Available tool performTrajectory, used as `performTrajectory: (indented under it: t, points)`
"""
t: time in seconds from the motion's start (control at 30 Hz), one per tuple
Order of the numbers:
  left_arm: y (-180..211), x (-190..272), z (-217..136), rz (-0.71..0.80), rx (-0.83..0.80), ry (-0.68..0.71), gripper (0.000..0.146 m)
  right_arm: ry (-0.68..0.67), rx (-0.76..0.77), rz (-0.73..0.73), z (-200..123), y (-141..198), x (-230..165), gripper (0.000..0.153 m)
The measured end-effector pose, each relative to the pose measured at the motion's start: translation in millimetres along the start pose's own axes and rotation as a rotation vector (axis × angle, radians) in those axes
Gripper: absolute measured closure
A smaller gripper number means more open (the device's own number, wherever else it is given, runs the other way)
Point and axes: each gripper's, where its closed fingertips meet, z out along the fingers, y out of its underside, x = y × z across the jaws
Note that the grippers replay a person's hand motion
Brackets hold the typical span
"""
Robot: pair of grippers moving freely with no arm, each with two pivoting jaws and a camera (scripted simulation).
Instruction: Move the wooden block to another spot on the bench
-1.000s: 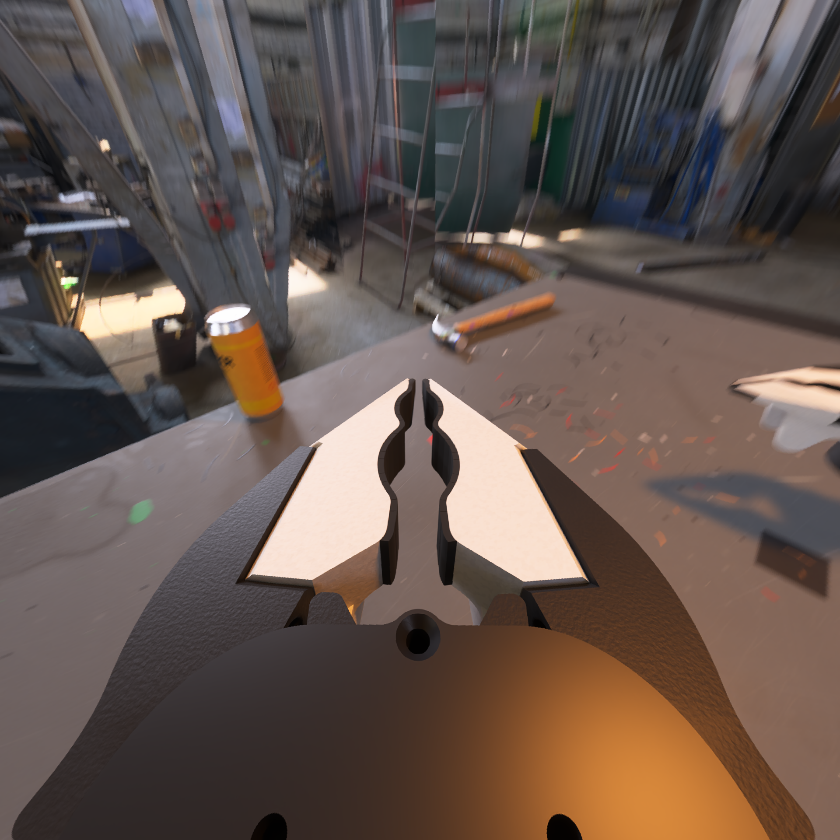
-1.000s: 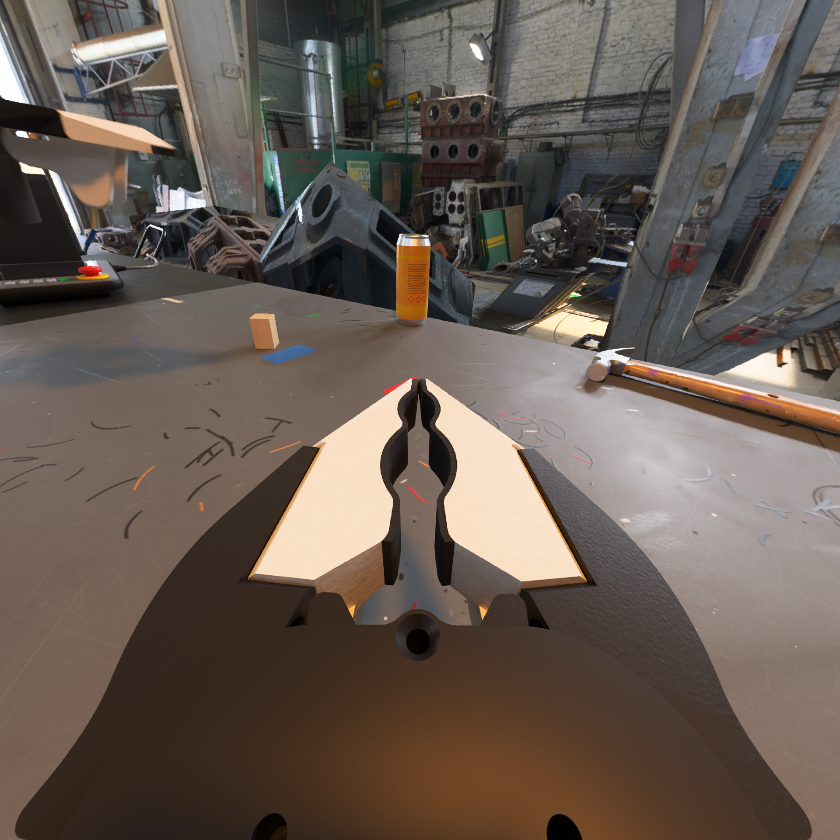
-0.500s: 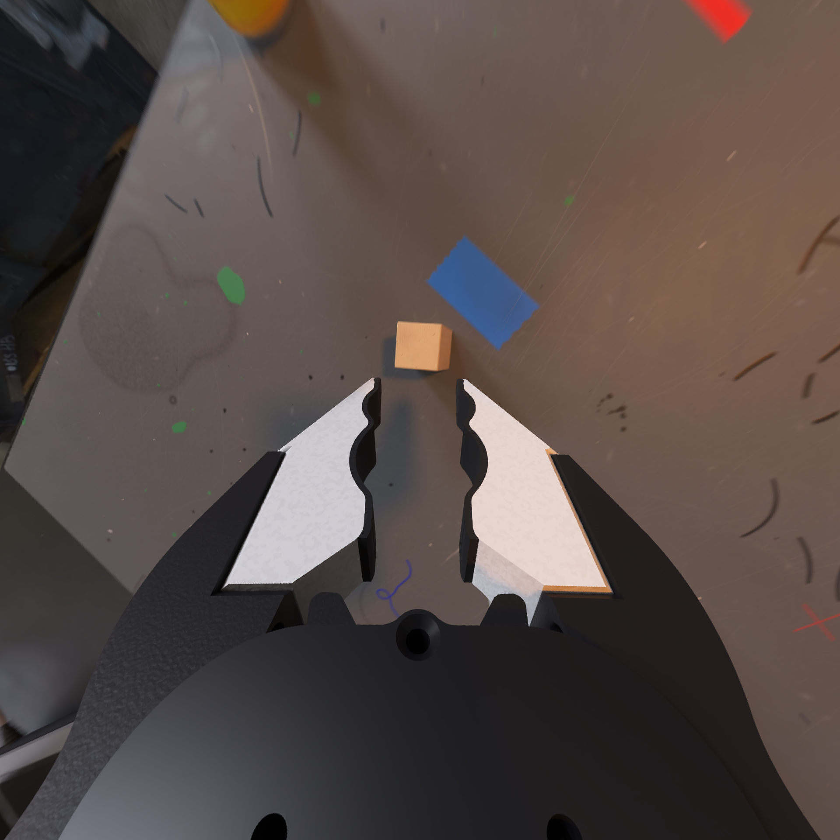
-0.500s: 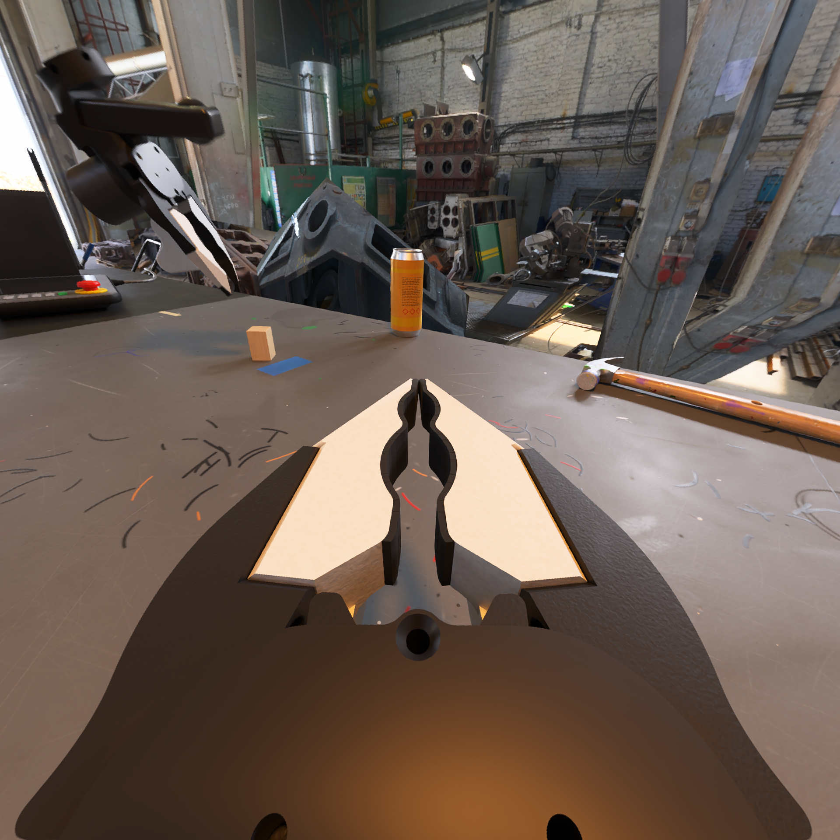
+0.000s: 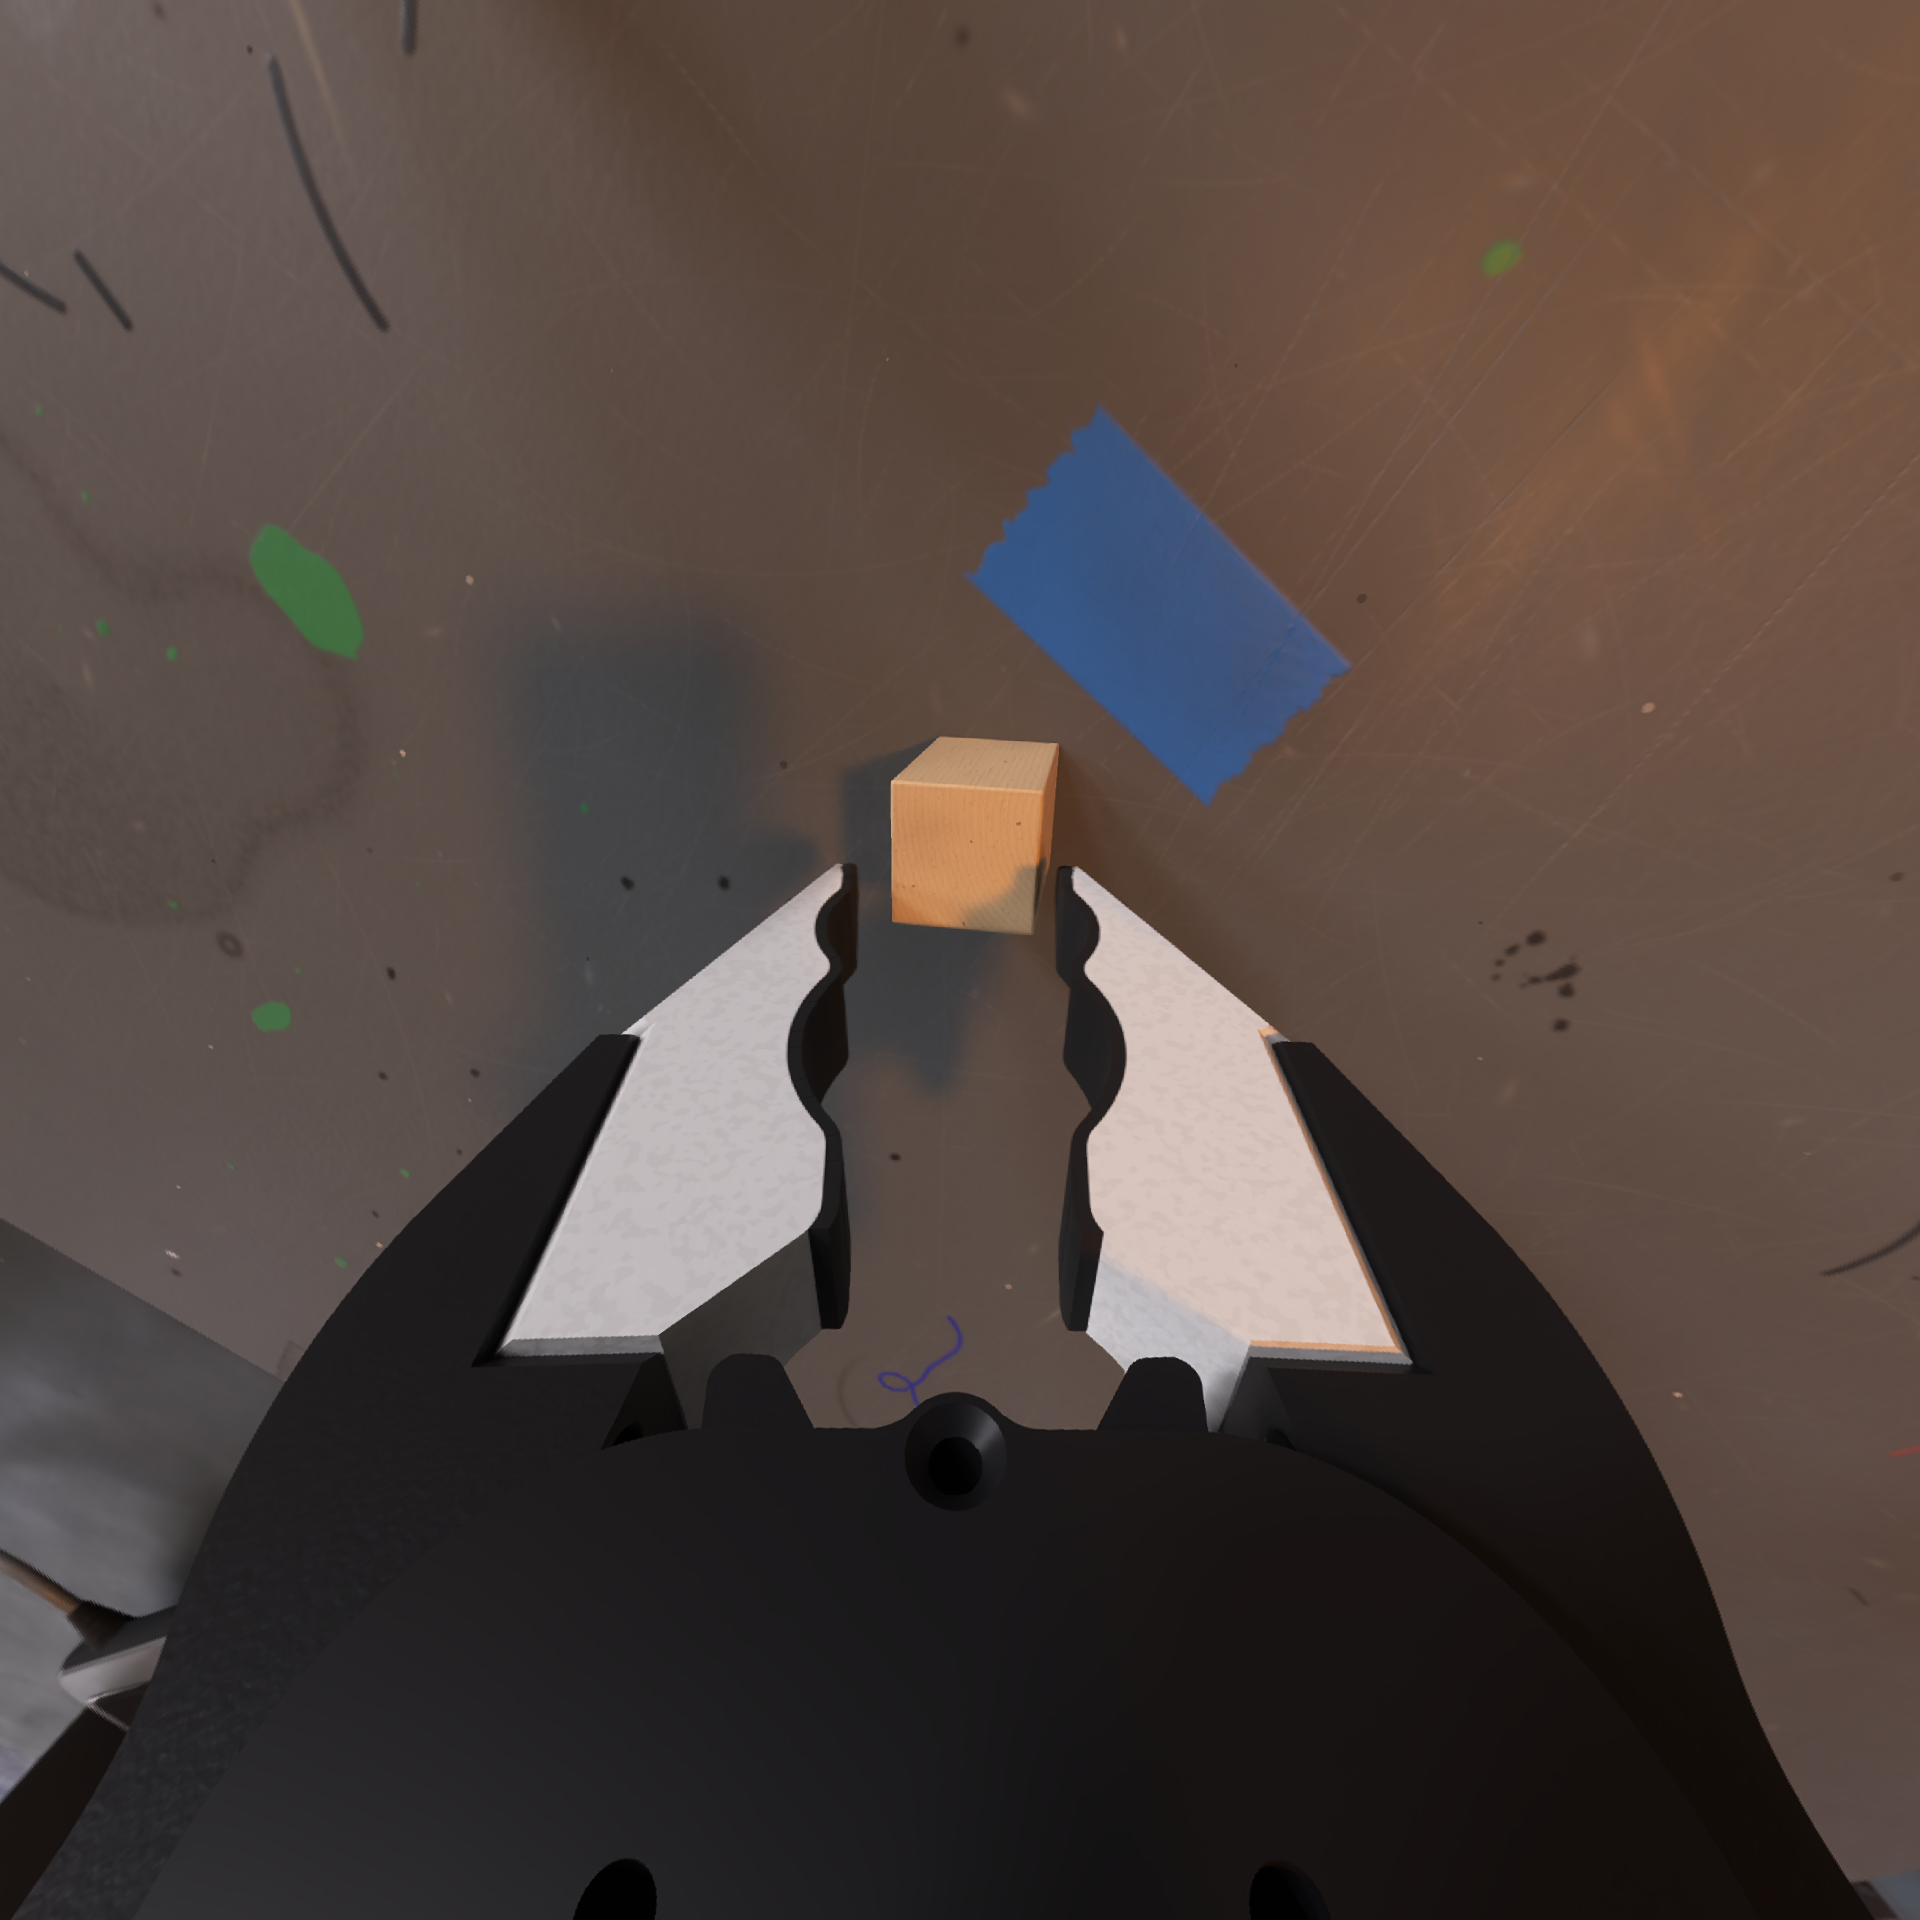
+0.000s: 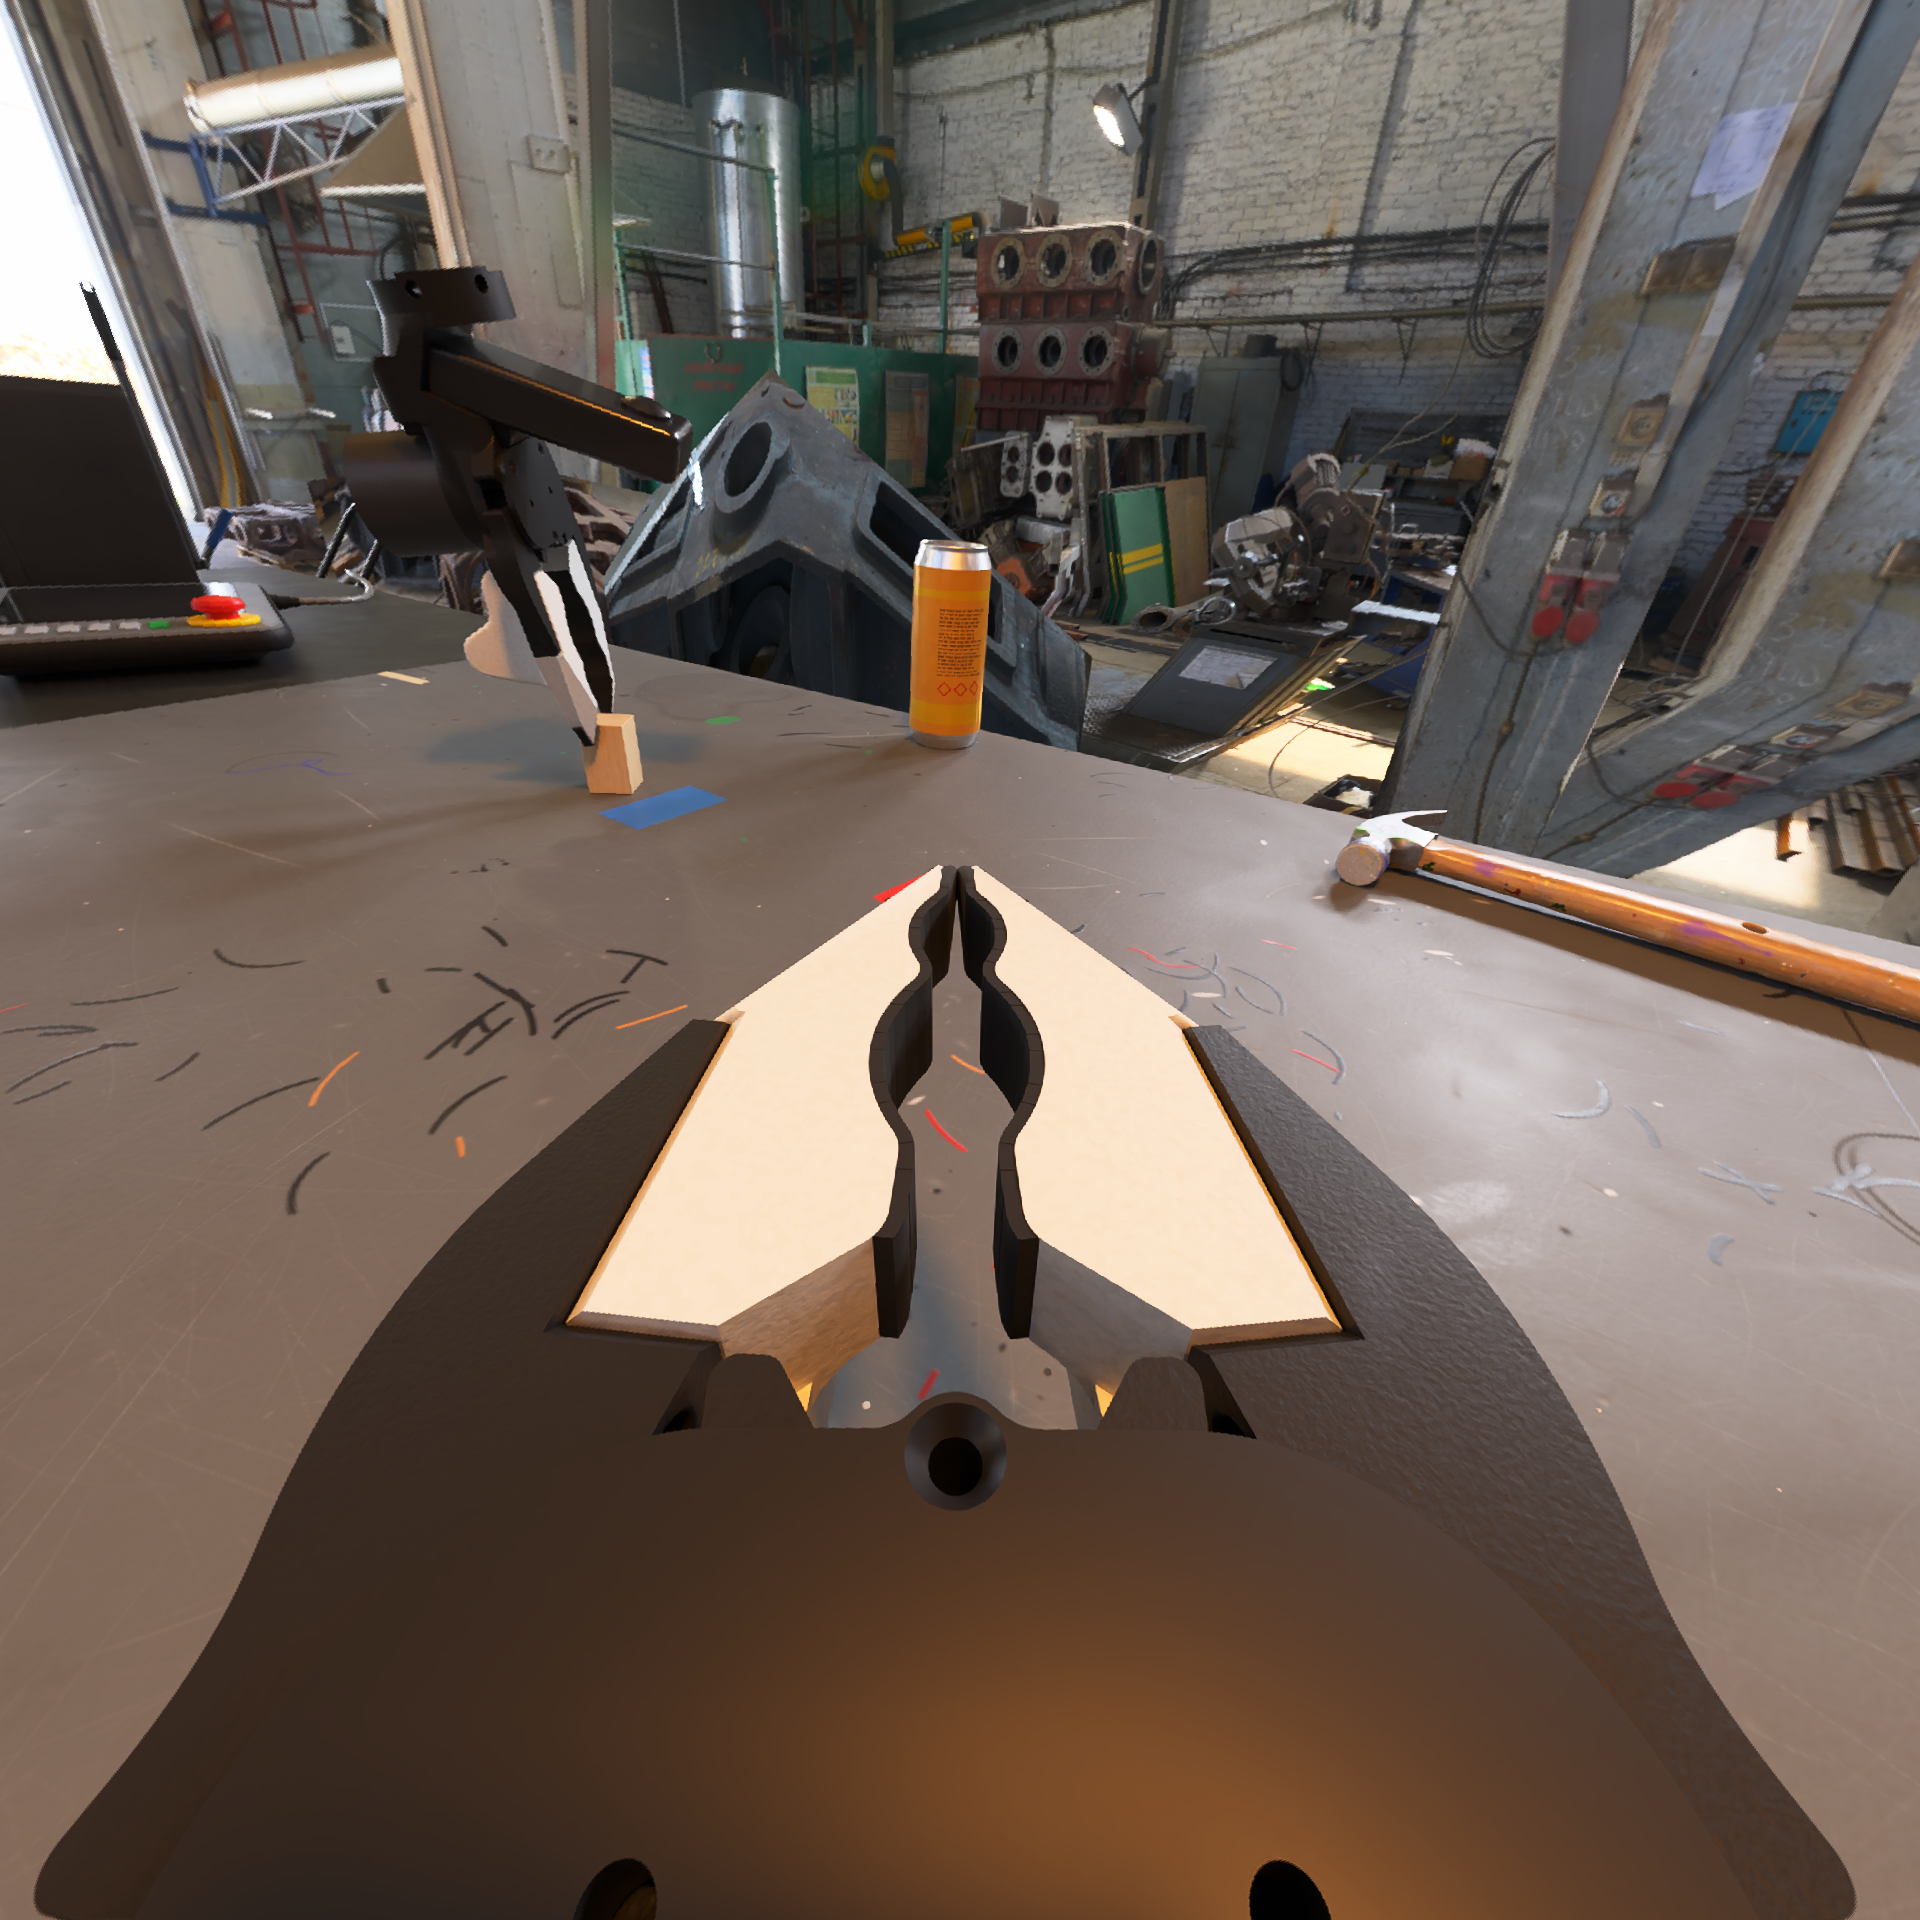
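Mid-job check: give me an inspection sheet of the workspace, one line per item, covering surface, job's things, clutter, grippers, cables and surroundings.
Surface: dark scratched bench top with paint specks and scattered shavings.
Job's things: small light wooden block standing on the bench beside a blue tape strip, not lifted.
Clutter: orange drink can upright near the far edge; wooden-handled hammer lying at the right; black control box with a red button at the left.
Grippers: left gripper open, tips either side of the block's top; right gripper shut, empty, over the bench.
Cables: nothing seen on the bench.
Surroundings: workshop hall with machinery and steel columns.
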Motion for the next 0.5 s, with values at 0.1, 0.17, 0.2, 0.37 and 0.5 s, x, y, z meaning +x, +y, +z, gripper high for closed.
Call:
performTrajectory:
  t: [0.1, 0.17, 0.2, 0.37, 0.5]
  points:
    - [-4, -2, 4, 0.046, 0.021, -0.039, 0.116, -0.006, -0.006, -0.001, 1, 1, -1, 0.153]
    - [-4, -4, 4, 0.065, 0.019, -0.065, 0.116, -0.009, -0.012, 0.001, 1, 2, -1, 0.153]
    - [-4, -5, 3, 0.078, 0.015, -0.074, 0.116, -0.010, -0.014, 0.001, 1, 3, -2, 0.153]
    - [-14, -6, -25, 0.117, 0.058, -0.120, 0.116, -0.015, -0.018, 0.001, 1, 3, -3, 0.153]
    - [-40, 14, -75, 0.183, 0.173, -0.134, 0.116, -0.015, -0.020, 0.003, 2, 4, -3, 0.153]
